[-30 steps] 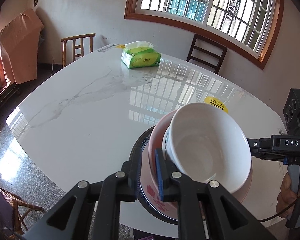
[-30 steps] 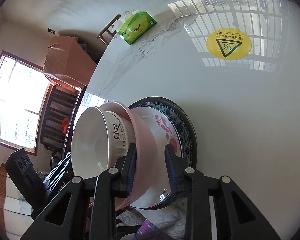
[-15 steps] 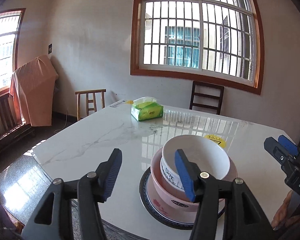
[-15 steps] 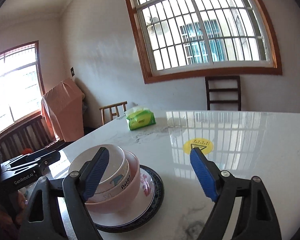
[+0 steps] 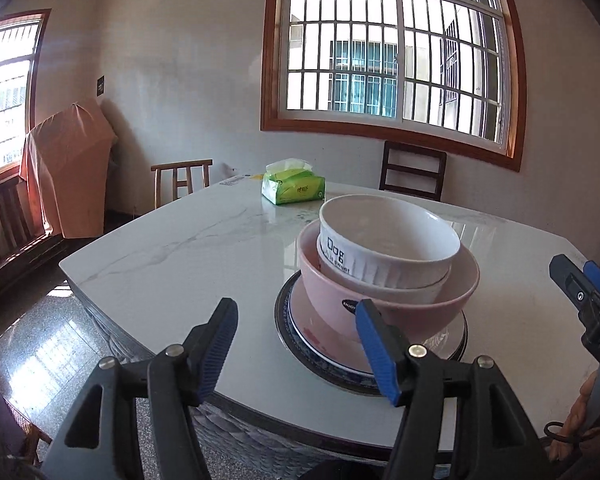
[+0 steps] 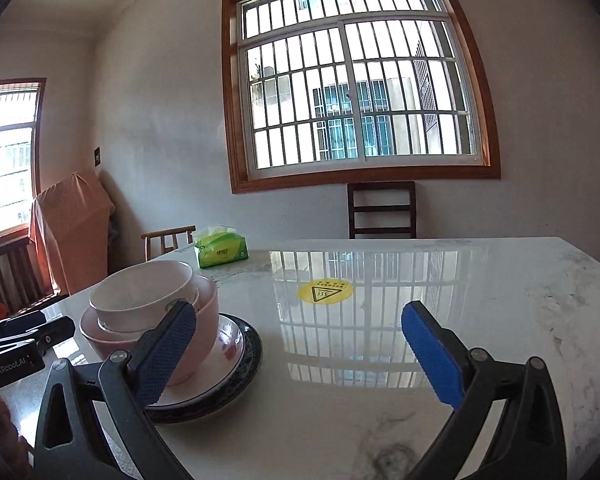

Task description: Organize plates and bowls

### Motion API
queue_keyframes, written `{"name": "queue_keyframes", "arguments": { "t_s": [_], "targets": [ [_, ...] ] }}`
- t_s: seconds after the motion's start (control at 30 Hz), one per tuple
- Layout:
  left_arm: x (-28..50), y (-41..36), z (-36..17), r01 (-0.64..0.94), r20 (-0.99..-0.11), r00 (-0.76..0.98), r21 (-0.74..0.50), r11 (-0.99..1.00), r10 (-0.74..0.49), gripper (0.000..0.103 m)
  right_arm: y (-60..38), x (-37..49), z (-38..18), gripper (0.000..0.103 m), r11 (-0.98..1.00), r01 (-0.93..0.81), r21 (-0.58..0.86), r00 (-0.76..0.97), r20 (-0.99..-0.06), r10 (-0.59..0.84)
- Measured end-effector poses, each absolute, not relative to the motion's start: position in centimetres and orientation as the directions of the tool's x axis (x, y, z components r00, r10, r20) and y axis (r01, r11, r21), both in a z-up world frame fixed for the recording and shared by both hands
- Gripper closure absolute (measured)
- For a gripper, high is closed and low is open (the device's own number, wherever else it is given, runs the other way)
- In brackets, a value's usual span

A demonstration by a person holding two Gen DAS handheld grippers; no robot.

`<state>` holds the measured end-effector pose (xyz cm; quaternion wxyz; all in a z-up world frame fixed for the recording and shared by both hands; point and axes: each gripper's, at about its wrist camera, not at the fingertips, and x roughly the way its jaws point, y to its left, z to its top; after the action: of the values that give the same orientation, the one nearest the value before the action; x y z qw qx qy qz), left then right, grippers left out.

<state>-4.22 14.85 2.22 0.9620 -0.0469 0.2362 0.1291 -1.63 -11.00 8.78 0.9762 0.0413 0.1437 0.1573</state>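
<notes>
A white bowl (image 5: 388,240) printed "Dog" sits nested in a second white bowl, inside a pink bowl (image 5: 400,300). They stand on a floral plate (image 5: 302,320) over a dark-rimmed plate (image 5: 282,320), near the front edge of the marble table (image 5: 180,248). My left gripper (image 5: 294,316) hovers just short of the stack. Its jaws are opening, with nothing pressed between them. In the right wrist view the stack (image 6: 140,292) lies to the left of my right gripper (image 6: 300,316). Its jaws are also opening, over bare tabletop.
A green tissue pack (image 5: 292,188) lies at the table's far side, and a round yellow sticker (image 6: 325,291) marks the middle. Wooden chairs (image 5: 414,176) (image 5: 182,180) stand behind the table. An orange-covered object (image 5: 68,168) stands by the left wall. The right gripper (image 5: 580,292) shows at the right edge.
Both grippers let go of the tilted bowls, opened wide and drew back. The bowls now sit level on the plates. The right gripper swung round to face the window.
</notes>
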Motion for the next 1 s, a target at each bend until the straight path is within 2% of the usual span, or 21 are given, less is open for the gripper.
{"name": "queue_keyframes", "arguments": {
  "t_s": [0.23,0.57,0.63,0.73,0.87,1.0],
  "targets": [
    [-3.9,14.9,0.4,-0.267,-0.54,0.817,-0.039,0.963,0.204,0.04,-10.0,-3.2,8.4,0.001,0.943,-0.305,0.13,0.905,-0.271,0.33],
    [-5.5,13.9,0.7,-0.255,-0.475,0.852,-0.009,0.967,0.22,0.04,-9.2,-4.9,8.2,0.001,0.932,-0.343,0.118,0.89,-0.275,0.363],
    [-6.0,13.5,0.9,-0.252,-0.449,0.865,0.002,0.968,0.225,0.037,-9.3,-5.2,8.2,0.001,0.93,-0.345,0.123,0.889,-0.275,0.366],
    [-6.7,13.0,1.4,-0.243,-0.41,0.884,0.012,0.97,0.226,0.025,-9.5,-5.4,8.1,0.001,0.93,-0.345,0.128,0.888,-0.277,0.367],
    [-7.5,12.2,2.0,-0.258,-0.374,0.89,0.058,0.964,0.261,0.02,-9.8,-5.7,7.9,0.001,0.928,-0.345,0.143,0.884,-0.282,0.372],
    [-7.8,12.1,2.3,-0.208,-0.381,0.903,0.02,0.978,0.2,0.016,-10.0,-5.8,8.0,0.001,0.929,-0.34,0.145,0.888,-0.276,0.368]
  ]
}}
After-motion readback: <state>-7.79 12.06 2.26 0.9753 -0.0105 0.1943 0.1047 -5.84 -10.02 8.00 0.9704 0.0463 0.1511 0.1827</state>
